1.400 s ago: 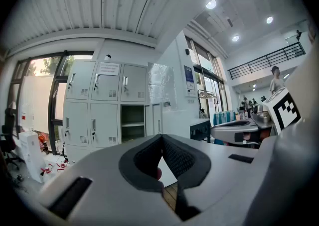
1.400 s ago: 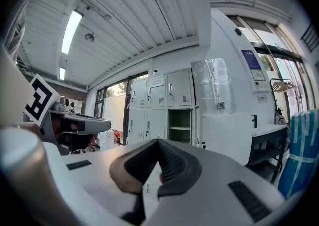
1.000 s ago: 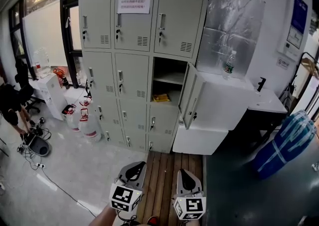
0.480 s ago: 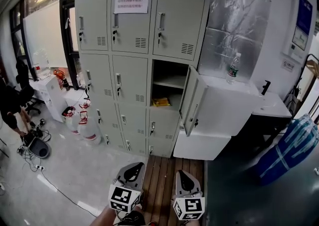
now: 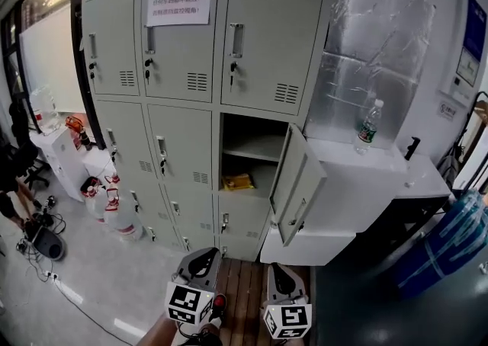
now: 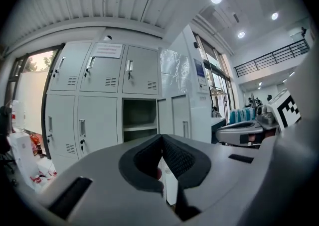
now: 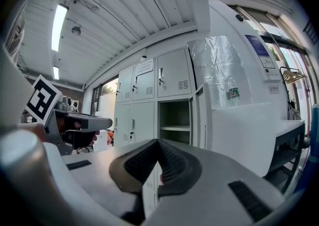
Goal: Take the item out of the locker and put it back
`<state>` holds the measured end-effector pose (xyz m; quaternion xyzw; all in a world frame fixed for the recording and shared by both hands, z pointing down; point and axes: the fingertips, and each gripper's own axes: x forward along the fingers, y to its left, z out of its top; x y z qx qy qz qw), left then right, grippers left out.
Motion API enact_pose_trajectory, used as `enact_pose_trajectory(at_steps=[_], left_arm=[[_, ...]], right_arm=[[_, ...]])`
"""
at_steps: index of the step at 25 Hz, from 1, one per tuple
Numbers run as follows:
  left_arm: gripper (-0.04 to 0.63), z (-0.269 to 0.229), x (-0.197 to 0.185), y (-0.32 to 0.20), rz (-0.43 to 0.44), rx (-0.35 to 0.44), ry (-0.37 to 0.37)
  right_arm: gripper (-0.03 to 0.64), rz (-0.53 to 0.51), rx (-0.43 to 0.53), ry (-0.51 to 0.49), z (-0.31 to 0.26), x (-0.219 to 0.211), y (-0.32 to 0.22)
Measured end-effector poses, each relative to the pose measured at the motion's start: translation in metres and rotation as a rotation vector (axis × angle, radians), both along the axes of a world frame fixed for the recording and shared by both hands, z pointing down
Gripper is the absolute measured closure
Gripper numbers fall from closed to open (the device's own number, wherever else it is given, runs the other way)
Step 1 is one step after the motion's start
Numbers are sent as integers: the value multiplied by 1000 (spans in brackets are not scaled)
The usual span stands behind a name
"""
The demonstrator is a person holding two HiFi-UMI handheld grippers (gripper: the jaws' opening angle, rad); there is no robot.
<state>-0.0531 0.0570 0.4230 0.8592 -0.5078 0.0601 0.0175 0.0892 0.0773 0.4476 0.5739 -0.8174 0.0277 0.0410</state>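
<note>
A grey locker bank (image 5: 191, 70) stands ahead with one compartment (image 5: 252, 155) open, its door (image 5: 299, 184) swung out to the right. A flat yellow item (image 5: 238, 181) lies on the compartment's lower floor, under a shelf. My left gripper (image 5: 204, 254) and right gripper (image 5: 279, 270) sit low in the head view, side by side, well short of the locker. Both point at it, shut and empty. In the left gripper view the left gripper (image 6: 160, 138) faces the open compartment (image 6: 139, 124). The right gripper (image 7: 158, 143) sees the same compartment (image 7: 175, 120).
A water bottle (image 5: 369, 127) stands on the white cabinet (image 5: 366, 184) right of the locker. Water jugs (image 5: 107, 203) sit on the floor at the left, near a person (image 5: 11, 177) and cables. A blue wrapped bundle (image 5: 450, 245) lies at the right. Wooden boards (image 5: 244, 291) lie before the locker.
The locker has grown larger and nearer in the head view; both grippers have travelled toward it together, still shut.
</note>
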Motion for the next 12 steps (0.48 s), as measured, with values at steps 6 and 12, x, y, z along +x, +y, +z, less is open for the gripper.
enact_pose_trajectory(at_steps=[6,12], left_arm=[[574,0,-3,-102,20,-32,-21],[574,20,-8,-191,30,-79,-43]], right_arm=[[600,-5,-21,-4,-3,-12,-106],[600,-7,-53,-19,10,-26,-197]])
